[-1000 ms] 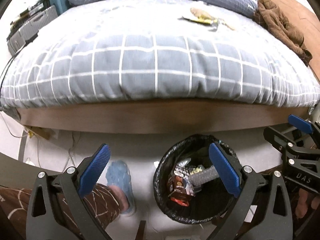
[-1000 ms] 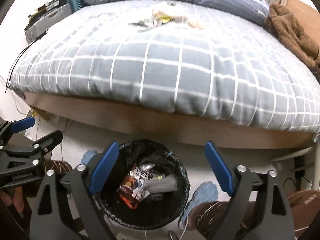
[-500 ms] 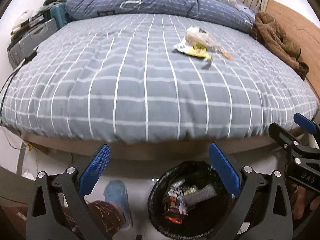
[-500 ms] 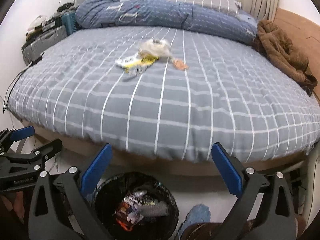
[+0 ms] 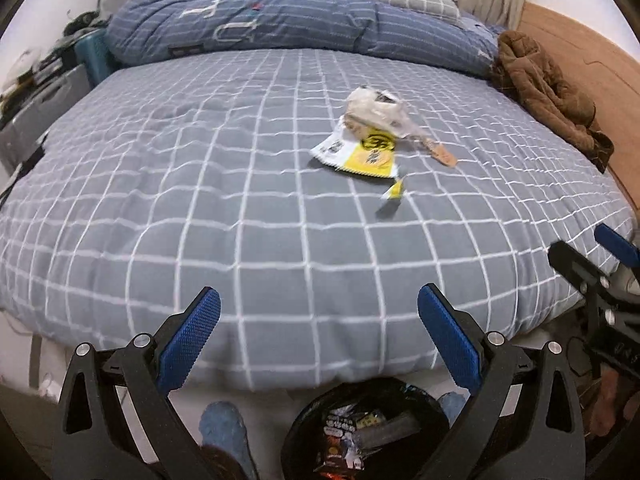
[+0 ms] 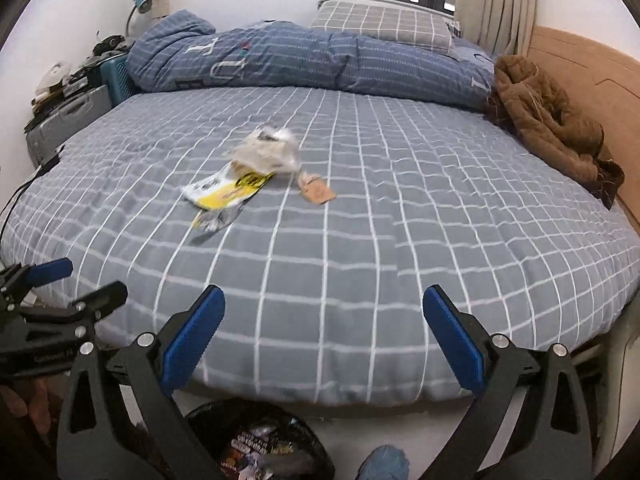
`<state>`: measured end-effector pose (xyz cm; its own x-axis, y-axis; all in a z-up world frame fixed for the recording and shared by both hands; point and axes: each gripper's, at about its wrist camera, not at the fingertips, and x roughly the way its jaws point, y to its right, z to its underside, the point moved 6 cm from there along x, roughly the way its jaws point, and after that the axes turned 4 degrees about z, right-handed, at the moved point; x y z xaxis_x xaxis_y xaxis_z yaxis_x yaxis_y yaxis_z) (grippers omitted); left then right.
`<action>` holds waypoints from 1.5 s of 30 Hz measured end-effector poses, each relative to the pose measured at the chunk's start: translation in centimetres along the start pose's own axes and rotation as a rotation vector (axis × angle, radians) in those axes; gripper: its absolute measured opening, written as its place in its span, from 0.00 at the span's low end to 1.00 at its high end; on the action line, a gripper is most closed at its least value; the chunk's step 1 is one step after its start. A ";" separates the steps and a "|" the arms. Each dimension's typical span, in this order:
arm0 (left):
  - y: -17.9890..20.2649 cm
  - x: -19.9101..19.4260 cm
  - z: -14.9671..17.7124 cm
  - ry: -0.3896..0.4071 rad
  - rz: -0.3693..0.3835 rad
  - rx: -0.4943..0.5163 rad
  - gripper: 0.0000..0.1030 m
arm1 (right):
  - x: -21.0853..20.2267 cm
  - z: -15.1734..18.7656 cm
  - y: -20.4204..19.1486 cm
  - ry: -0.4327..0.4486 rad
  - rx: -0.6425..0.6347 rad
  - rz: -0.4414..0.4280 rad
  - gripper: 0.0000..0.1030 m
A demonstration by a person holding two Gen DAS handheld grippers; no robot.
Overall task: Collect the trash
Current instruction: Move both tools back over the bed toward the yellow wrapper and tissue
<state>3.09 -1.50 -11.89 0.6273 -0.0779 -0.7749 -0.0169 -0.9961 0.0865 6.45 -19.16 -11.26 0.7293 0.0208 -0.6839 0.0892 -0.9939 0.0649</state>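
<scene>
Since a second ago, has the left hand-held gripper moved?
Yes. The left hand-held gripper has risen and tilted up: the bin, fixed on the floor, has slid to the bottom edge, and the bed top now fills its view.

Left gripper (image 5: pixel 319 330) jaws wide, empty; wrappers (image 5: pixel 366 142) on bed (image 5: pixel 200 200); bin (image 5: pixel 366 432) below.

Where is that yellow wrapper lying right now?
The yellow wrapper lies mid-bed on the checked blanket, partly under a crumpled clear bag and beside a small tan scrap, right of centre in the left view.
</scene>
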 end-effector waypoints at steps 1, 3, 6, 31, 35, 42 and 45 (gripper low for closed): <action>0.2 0.3 -0.3 -0.001 -0.005 0.008 0.94 | 0.2 -0.4 0.2 0.003 0.009 0.000 0.93; 0.5 1.0 -1.2 0.001 -0.004 0.015 0.94 | 0.7 -1.4 0.7 0.011 0.022 0.006 0.93; 0.8 2.1 -2.5 0.002 -0.007 0.021 0.94 | 1.6 -2.3 1.3 0.010 0.032 0.011 0.93; 1.9 11.5 -10.9 -0.047 0.005 0.096 0.94 | 10.4 -10.7 4.1 0.014 0.058 0.037 0.93; 2.2 13.0 -11.4 -0.064 0.010 0.108 0.94 | 11.7 -11.7 4.3 0.012 0.063 0.033 0.93; 2.9 14.8 -12.2 -0.087 0.028 0.129 0.94 | 13.3 -12.4 3.8 -0.002 0.055 0.027 0.93; 3.1 15.7 -12.1 -0.113 0.023 0.136 0.93 | 13.6 -12.5 3.5 -0.005 0.047 0.025 0.93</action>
<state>22.29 -5.36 -16.22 0.5338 -0.0974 -0.8400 -0.1406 -0.9897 0.0254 25.15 -21.05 -11.20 0.7275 -0.0050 -0.6861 0.0390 -0.9981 0.0486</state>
